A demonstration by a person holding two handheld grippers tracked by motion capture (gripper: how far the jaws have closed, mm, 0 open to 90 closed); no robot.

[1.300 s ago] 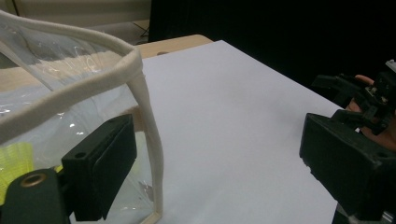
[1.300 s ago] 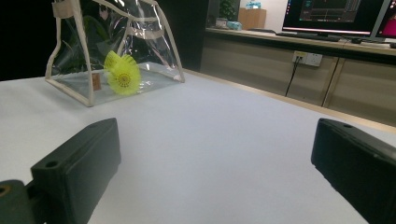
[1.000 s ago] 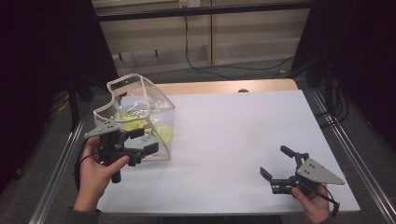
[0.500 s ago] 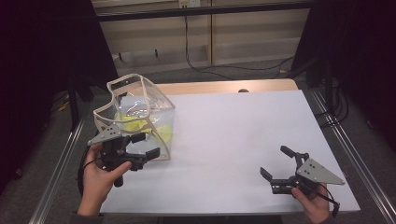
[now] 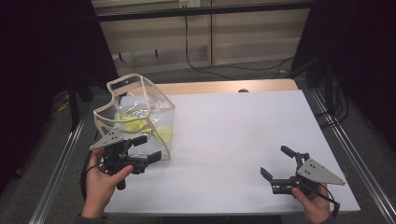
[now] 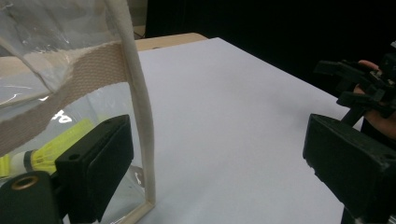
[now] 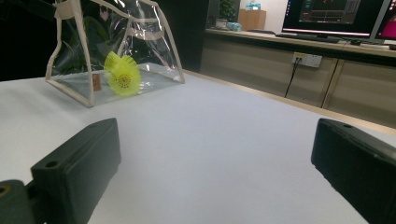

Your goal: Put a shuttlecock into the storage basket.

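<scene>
A clear plastic bag (image 5: 135, 112) with beige trim stands open on the left of the white table (image 5: 233, 135). Yellow shuttlecocks (image 5: 140, 128) lie inside it. My left gripper (image 5: 150, 148) is open at the bag's near corner. In the left gripper view the bag's beige corner seam (image 6: 140, 116) rises just inside the left jaw of the left gripper (image 6: 219, 168), and a shuttlecock (image 6: 51, 149) shows through the plastic. My right gripper (image 5: 275, 162) is open and empty at the near right. In the right gripper view, the right gripper (image 7: 215, 163) faces the distant bag (image 7: 154, 42) and shuttlecocks (image 7: 122, 74).
Metal rails (image 5: 60, 168) run along the table's left and right sides. A wooden strip (image 5: 224, 87) borders the far edge. Cabinets with monitors (image 7: 336, 18) stand behind the table. The right gripper (image 6: 364, 88) appears far off in the left gripper view.
My left gripper has drawn back slightly toward the near edge, along the bag's front corner. The right gripper and the bag have stayed still.
</scene>
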